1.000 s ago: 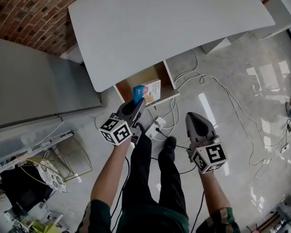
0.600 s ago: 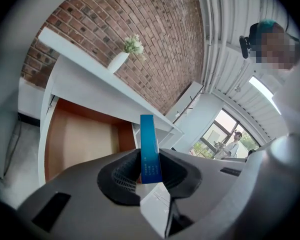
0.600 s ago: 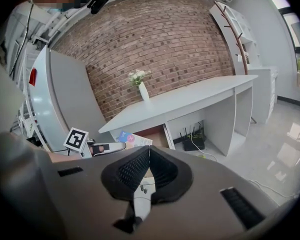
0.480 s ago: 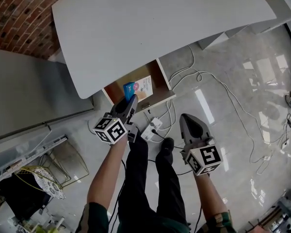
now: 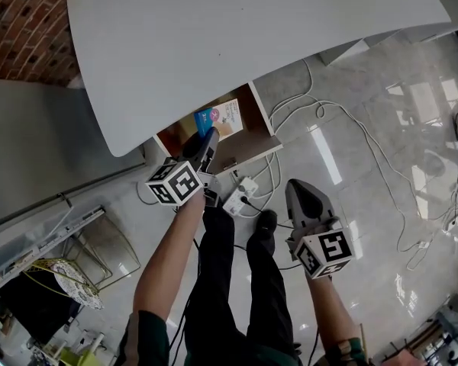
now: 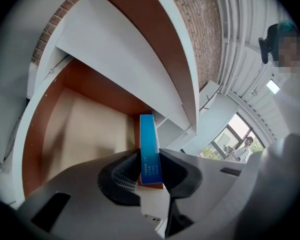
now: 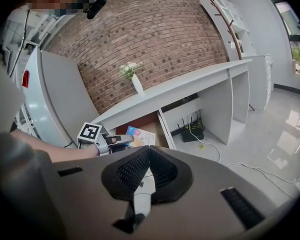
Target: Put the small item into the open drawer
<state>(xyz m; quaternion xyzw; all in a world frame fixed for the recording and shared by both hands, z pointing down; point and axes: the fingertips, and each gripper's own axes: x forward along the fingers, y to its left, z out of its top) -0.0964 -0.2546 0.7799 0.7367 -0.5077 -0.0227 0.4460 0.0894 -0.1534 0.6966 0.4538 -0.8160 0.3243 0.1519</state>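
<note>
Left gripper (image 5: 208, 140) reaching over the open drawer (image 5: 244, 134), just under the near edge of the white desk top (image 5: 252, 36). Jaws set narrow and clamped on the small box (image 5: 217, 118), a thin flat carton with a blue edge and a pale printed face. In the left gripper view, box (image 6: 149, 149) standing on edge between the two ribbed pads (image 6: 125, 176) of the left gripper (image 6: 150, 160), one pad on each broad face. Projects well past the fingertips toward the far side. Hangs over the right part of the drawer (image 6: 90, 134), close to its brown right wall. Contact between box and drawer floor: cannot be told. Right gripper (image 5: 297, 184) held nearer and to the right, well apart from the drawer, above the glossy floor. In the right gripper view, jaws of the right gripper (image 7: 149, 152) brought together at the tips with nothing between them. Power strip (image 5: 237, 200) and loose cables (image 5: 351, 132) on the floor just near of the drawer front.
</note>
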